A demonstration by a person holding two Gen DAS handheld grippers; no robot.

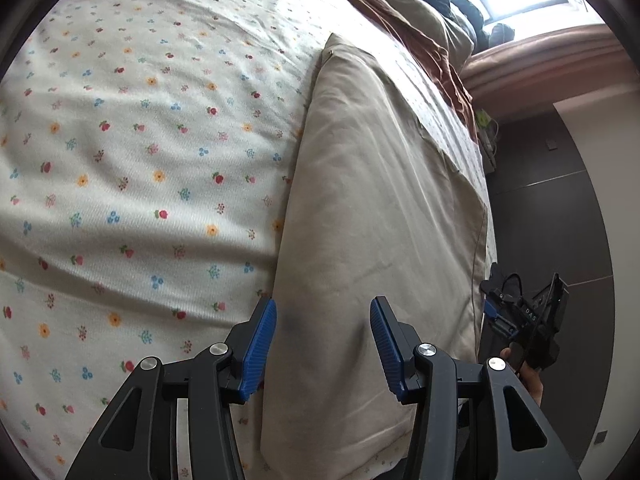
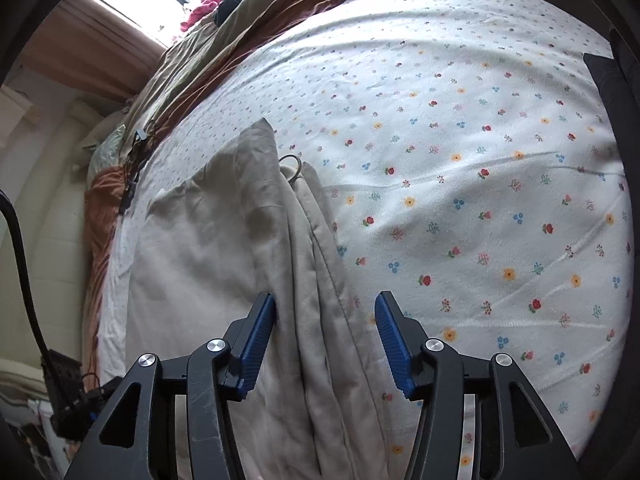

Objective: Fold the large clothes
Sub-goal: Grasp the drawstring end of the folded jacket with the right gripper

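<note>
Floral bedsheet (image 1: 132, 168) is carrying your beige cloth (image 1: 368, 208), already folded narrow; both grippers, left (image 1: 323, 344) and right (image 2: 325, 340), are hovering apart, gripping nothing; more folding seems left.

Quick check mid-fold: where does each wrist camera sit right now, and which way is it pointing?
Left wrist: on the left tongs, angled down at the beige garment on the floral sheet; the right tongs and a hand show at right.
Right wrist: on the right tongs, open over the garment's layered edge.
Shared: garment, sheet, brown bedding.
</note>
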